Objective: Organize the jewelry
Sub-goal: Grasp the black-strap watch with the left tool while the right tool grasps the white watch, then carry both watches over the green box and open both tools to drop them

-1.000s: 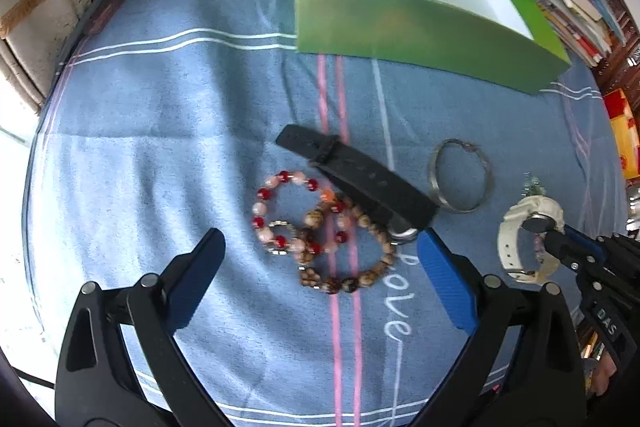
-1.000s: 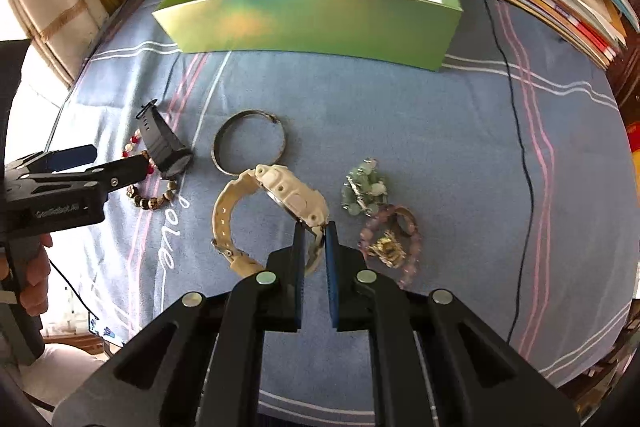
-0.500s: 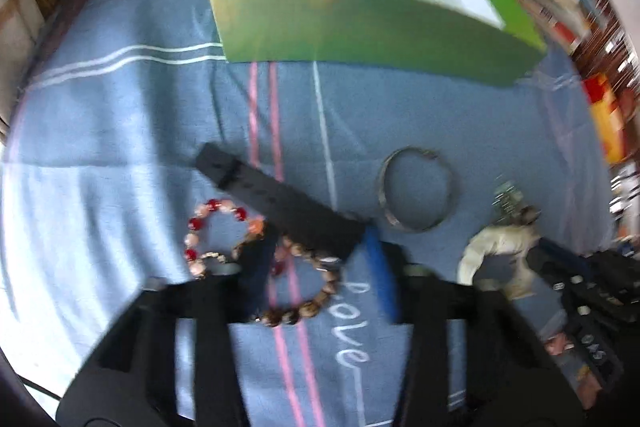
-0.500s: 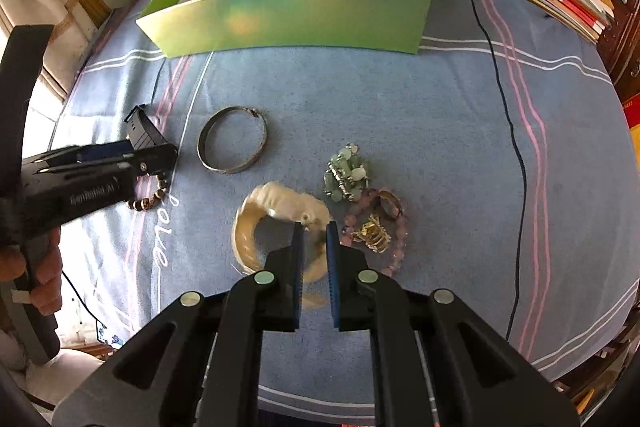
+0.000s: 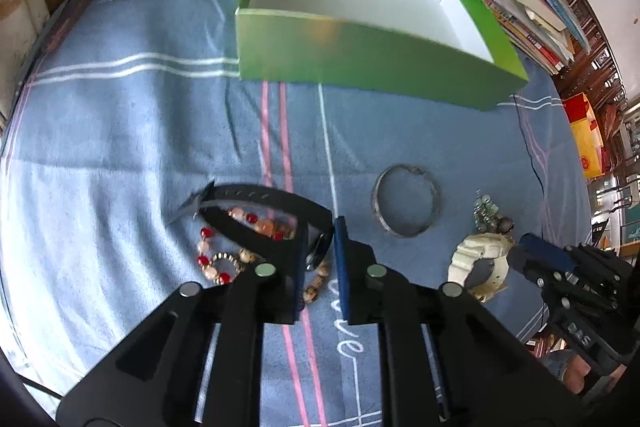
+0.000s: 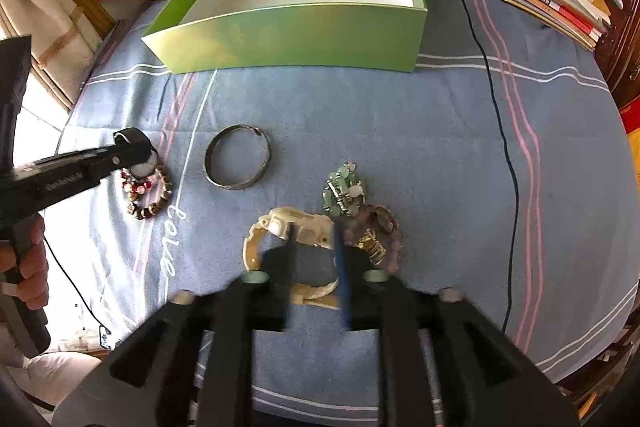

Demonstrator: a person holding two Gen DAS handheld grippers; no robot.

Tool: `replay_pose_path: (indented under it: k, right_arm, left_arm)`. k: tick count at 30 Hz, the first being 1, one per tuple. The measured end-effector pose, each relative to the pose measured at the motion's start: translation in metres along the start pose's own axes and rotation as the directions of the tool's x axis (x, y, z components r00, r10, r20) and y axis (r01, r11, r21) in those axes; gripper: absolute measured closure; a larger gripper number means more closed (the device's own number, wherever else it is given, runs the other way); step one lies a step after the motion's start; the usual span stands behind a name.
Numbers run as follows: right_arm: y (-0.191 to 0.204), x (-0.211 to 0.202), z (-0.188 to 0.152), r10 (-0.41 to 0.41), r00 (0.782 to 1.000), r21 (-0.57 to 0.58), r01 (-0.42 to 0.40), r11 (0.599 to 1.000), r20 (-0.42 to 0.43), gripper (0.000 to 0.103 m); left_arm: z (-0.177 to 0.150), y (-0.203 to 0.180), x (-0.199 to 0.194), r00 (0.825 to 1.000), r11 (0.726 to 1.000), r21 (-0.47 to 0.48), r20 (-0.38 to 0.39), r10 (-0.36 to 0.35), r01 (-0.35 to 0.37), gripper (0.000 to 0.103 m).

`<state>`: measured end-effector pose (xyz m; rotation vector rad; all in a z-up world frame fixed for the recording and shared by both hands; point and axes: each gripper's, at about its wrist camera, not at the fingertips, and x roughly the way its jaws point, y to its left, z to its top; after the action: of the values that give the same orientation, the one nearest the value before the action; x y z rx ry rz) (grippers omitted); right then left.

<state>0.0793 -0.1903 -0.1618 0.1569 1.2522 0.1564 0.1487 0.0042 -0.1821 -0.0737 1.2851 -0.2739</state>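
Nearest the left wrist camera, the left gripper (image 5: 318,259), which a second ago stood wide open over the beads, now has its jaws closing on the face of the black rubber-strapped wristwatch (image 5: 264,213); its strap, flat before, arches up over the red and pink bead bracelet (image 5: 218,255) and the brown wooden bead bracelet (image 6: 150,197). Right of these, the right gripper (image 6: 314,267), pinched narrow a second ago, has its jaws opening around the cream plastic wristwatch (image 6: 298,227), whose case sits between them; I cannot tell whether the pads touch it. Just beyond this watch lie the green stone charm cluster (image 6: 346,191) and the plain silver metal bangle (image 6: 238,163). Farthest stands the open green cardboard box (image 6: 288,41) on the blue striped cloth (image 6: 400,127).
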Motion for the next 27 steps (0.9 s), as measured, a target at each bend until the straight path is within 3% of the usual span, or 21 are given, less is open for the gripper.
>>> replay_pose_path:
  k: [2, 5, 10, 12, 14, 16, 17, 18, 25, 27]
  right_arm:
    - [0.004, 0.0, 0.0, -0.006, 1.0, -0.019, 0.006, 1.0, 0.006, 0.041]
    - [0.009, 0.004, 0.002, -0.021, 1.0, -0.043, 0.021, 0.999, -0.001, 0.039]
    - [0.018, 0.019, 0.004, -0.063, 0.998, -0.079, 0.061, 0.995, -0.026, 0.039]
    - [0.023, 0.024, 0.005, -0.083, 0.996, -0.103, 0.08, 0.991, -0.03, 0.039]
    - [0.029, 0.028, 0.005, -0.095, 0.995, -0.131, 0.09, 0.987, -0.032, 0.041]
    - [0.032, 0.03, 0.005, -0.09, 0.996, -0.142, 0.085, 0.986, -0.028, 0.051]
    - [0.033, 0.028, 0.006, -0.097, 0.995, -0.146, 0.093, 0.985, -0.019, 0.061]
    - [0.033, 0.027, 0.007, -0.104, 0.995, -0.155, 0.101, 0.983, -0.011, 0.065]
    - [0.026, 0.015, 0.01, -0.042, 0.999, -0.108, 0.042, 0.993, 0.004, 0.066]
    - [0.022, 0.004, 0.015, -0.027, 0.999, -0.085, 0.03, 0.996, 0.033, 0.073]
  left_arm:
    - [0.002, 0.002, 0.005, 1.0, 1.0, -0.014, -0.014, -0.001, 0.001, 0.076]
    - [0.001, -0.001, 0.009, 1.0, 1.0, -0.015, -0.018, -0.011, 0.011, 0.062]
    - [0.006, -0.009, 0.02, 1.0, 1.0, 0.0, -0.029, -0.006, 0.006, 0.059]
    - [0.008, -0.014, 0.025, 0.999, 1.0, 0.02, -0.032, 0.005, -0.005, 0.062]
    - [0.009, -0.015, 0.028, 0.999, 0.999, 0.035, -0.038, 0.007, -0.005, 0.077]
    - [0.01, -0.013, 0.03, 0.999, 0.999, 0.042, -0.048, 0.005, -0.003, 0.089]
    - [0.009, -0.011, 0.03, 0.999, 0.999, 0.034, -0.05, -0.005, 0.007, 0.09]
    - [0.009, -0.01, 0.028, 0.999, 1.0, 0.029, -0.044, -0.009, 0.011, 0.091]
    - [0.016, -0.008, -0.003, 0.999, 0.999, 0.029, 0.025, -0.026, 0.026, 0.094]
    - [0.018, -0.009, -0.016, 0.998, 0.999, 0.031, 0.055, -0.041, 0.039, 0.094]
